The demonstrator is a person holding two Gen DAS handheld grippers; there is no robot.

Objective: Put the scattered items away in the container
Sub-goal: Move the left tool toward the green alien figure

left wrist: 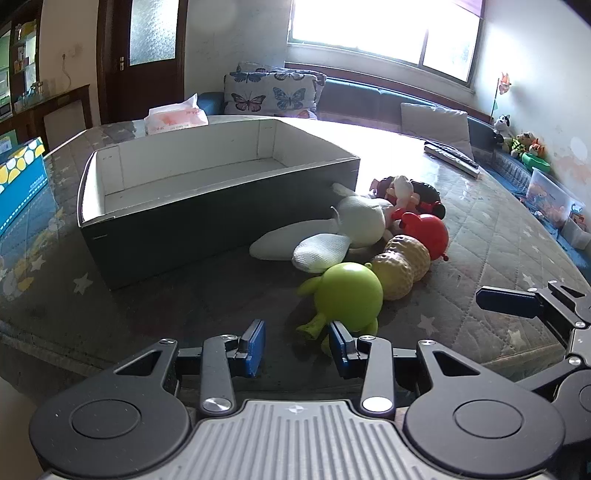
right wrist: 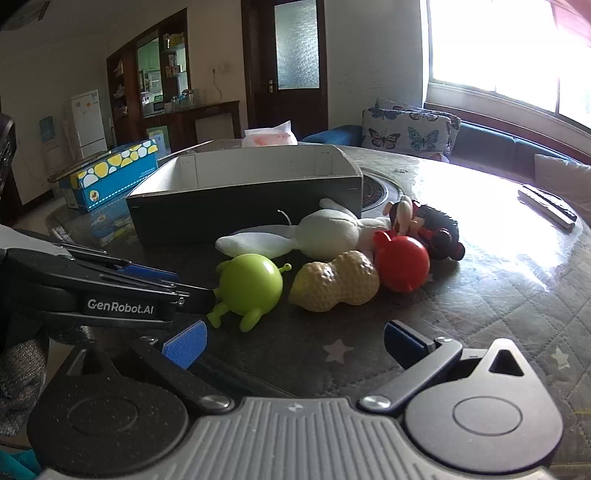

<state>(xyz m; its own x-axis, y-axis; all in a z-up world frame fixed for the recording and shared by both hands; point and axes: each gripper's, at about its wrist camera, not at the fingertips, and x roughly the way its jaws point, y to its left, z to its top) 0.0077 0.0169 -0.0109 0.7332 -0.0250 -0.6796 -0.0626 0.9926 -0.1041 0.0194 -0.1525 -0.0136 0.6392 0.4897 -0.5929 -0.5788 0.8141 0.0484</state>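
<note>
Blown-out window (left wrist: 384,29) glare — shadowed foreground, fisheye-bent edges.

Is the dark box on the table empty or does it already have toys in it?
Empty as far as visible: the box shows bare white walls and floor.

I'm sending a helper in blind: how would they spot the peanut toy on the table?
Find the dark open box on the table. A row of toys lies in front of it. The peanut toy lies between the green round toy and the red round toy: tan, bumpy and two-lobed.
</note>
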